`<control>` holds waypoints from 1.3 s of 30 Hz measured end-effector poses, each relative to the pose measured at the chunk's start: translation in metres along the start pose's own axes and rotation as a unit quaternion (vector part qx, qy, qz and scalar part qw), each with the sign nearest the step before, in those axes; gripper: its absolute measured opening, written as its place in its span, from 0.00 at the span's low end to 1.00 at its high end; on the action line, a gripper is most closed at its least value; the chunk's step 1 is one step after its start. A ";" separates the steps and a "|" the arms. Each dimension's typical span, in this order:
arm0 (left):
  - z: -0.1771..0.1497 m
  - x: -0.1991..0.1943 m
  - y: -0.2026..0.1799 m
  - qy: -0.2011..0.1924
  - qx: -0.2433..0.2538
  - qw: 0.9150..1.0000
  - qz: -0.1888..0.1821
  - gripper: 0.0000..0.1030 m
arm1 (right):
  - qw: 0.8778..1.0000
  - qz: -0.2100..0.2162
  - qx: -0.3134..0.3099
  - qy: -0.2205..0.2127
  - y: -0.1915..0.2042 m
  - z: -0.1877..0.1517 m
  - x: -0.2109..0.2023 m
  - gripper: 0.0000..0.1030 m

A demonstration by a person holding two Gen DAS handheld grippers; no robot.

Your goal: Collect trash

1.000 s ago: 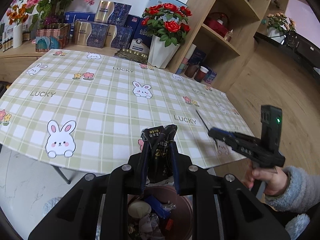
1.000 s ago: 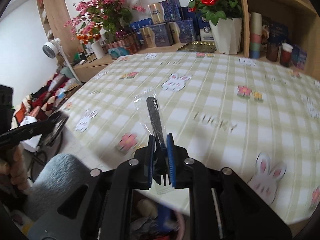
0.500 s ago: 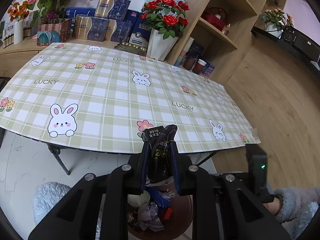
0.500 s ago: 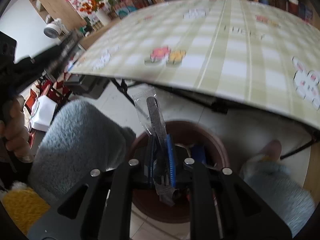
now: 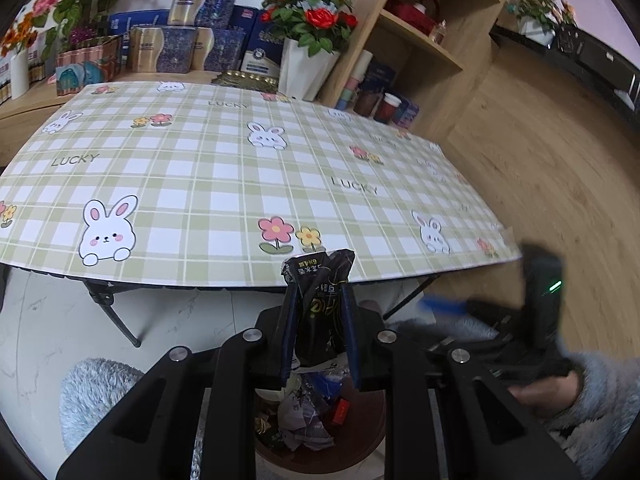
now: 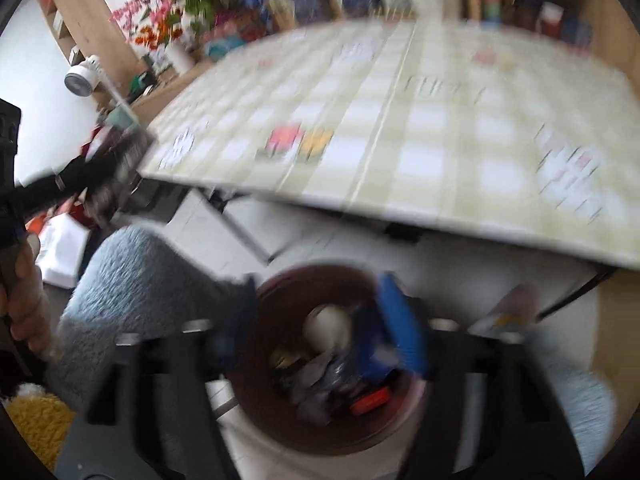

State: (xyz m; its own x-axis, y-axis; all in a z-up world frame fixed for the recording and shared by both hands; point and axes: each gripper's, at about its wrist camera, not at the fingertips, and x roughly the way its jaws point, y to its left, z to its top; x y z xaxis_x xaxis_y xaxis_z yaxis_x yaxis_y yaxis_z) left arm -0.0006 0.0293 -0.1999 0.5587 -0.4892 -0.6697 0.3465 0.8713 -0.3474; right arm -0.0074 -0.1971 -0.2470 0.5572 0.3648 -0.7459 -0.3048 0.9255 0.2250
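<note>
The left gripper (image 5: 318, 320) sat at the lower middle of the left wrist view, its jaws clamped on a crumpled black wrapper (image 5: 320, 288) with pale printing, which stood up between them and reached just past the near edge of the counter (image 5: 224, 184) with its green check cloth of rabbits and flowers. Directly below the wrapper, at the bottom of the frame, a brown trash bin (image 5: 344, 456) held a heap of crumpled paper, dark wrappers and a small red item. At the right edge of that view the right gripper (image 5: 448, 306) showed blurred, held by a hand (image 5: 540, 392) in a fluffy grey sleeve. The right wrist view was heavily smeared; there the right gripper (image 6: 332, 320) had its jaws standing wide apart, having just been opening, with nothing between them, the blue fingers (image 6: 400, 328) framing the trash bin (image 6: 272, 420) in the lower middle. Inside the bin lay a pale round object, dark scraps and something red. The left hand (image 6: 24, 304) gripped its tool at the left edge.
</note>
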 end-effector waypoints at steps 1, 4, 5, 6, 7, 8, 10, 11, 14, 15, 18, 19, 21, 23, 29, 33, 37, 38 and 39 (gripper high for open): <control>-0.001 0.002 -0.001 0.004 0.004 1.000 0.001 0.21 | 1.000 -0.007 -0.006 -0.015 0.000 0.003 -0.007 0.78; -0.007 0.013 -0.005 0.025 0.016 1.000 0.006 0.21 | 0.997 -0.043 -0.015 -0.056 -0.004 0.011 -0.027 0.91; -0.009 0.017 -0.005 0.031 0.018 0.999 0.006 0.21 | 0.996 -0.056 -0.017 -0.067 -0.005 0.013 -0.033 0.91; -0.012 0.022 -0.005 0.039 0.019 0.999 0.006 0.21 | 0.995 -0.069 -0.019 -0.075 -0.008 0.015 -0.037 0.93; -0.014 0.025 -0.005 0.045 0.021 0.999 0.006 0.21 | 0.993 -0.079 -0.018 -0.081 -0.009 0.017 -0.040 0.94; -0.018 0.030 -0.006 0.055 0.024 0.998 0.007 0.22 | 0.992 -0.091 -0.017 -0.091 -0.012 0.019 -0.044 0.94; -0.025 0.038 -0.007 0.071 0.029 0.997 0.007 0.22 | 0.990 -0.102 -0.010 -0.101 -0.018 0.019 -0.048 0.94; -0.029 0.042 -0.009 0.079 0.034 0.996 0.006 0.23 | 0.989 -0.106 -0.001 -0.105 -0.023 0.018 -0.050 0.94; -0.041 0.055 -0.014 0.105 0.052 0.993 0.003 0.23 | 0.988 -0.104 0.034 -0.106 -0.035 0.013 -0.050 0.94; -0.043 0.059 -0.017 0.111 0.061 0.992 0.002 0.23 | 0.989 -0.099 0.052 -0.101 -0.039 0.012 -0.048 0.94; -0.046 0.065 -0.024 0.120 0.081 0.989 0.002 0.24 | 0.988 -0.090 0.088 -0.086 -0.048 0.006 -0.040 0.94; -0.048 0.065 -0.026 0.122 0.085 0.989 0.002 0.24 | 0.988 -0.091 0.094 -0.081 -0.050 0.004 -0.038 0.94; -0.050 0.067 -0.029 0.128 0.092 0.988 -0.001 0.25 | 0.988 -0.092 0.097 -0.078 -0.050 0.001 -0.037 0.94; -0.051 0.068 -0.030 0.128 0.095 0.987 -0.005 0.27 | 0.988 -0.093 0.098 -0.077 -0.050 0.000 -0.035 0.94; -0.051 0.068 -0.033 0.128 0.095 0.987 -0.010 0.38 | 0.989 -0.093 0.096 -0.069 -0.044 -0.002 -0.030 0.94; -0.050 0.068 -0.031 0.128 0.090 0.988 -0.008 0.53 | 0.989 -0.092 0.096 -0.065 -0.043 -0.003 -0.028 0.94; -0.049 0.068 -0.030 0.127 0.083 0.988 -0.008 0.58 | 0.989 -0.093 0.096 -0.063 -0.042 -0.004 -0.027 0.94; -0.049 0.067 -0.030 0.126 0.083 0.989 -0.007 0.58 | 0.989 -0.094 0.096 -0.064 -0.042 -0.004 -0.027 0.94; -0.049 0.067 -0.030 0.125 0.084 0.989 -0.007 0.59 | 0.989 -0.094 0.096 -0.064 -0.042 -0.003 -0.028 0.94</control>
State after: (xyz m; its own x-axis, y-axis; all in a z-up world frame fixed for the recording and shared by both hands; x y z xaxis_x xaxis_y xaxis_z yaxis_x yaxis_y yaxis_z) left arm -0.0101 -0.0280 -0.2661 0.3563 -0.4585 -0.8141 0.4844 0.8357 -0.2587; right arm -0.0127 -0.2467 -0.2380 0.6874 0.1827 -0.7029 -0.0405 0.9760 0.2141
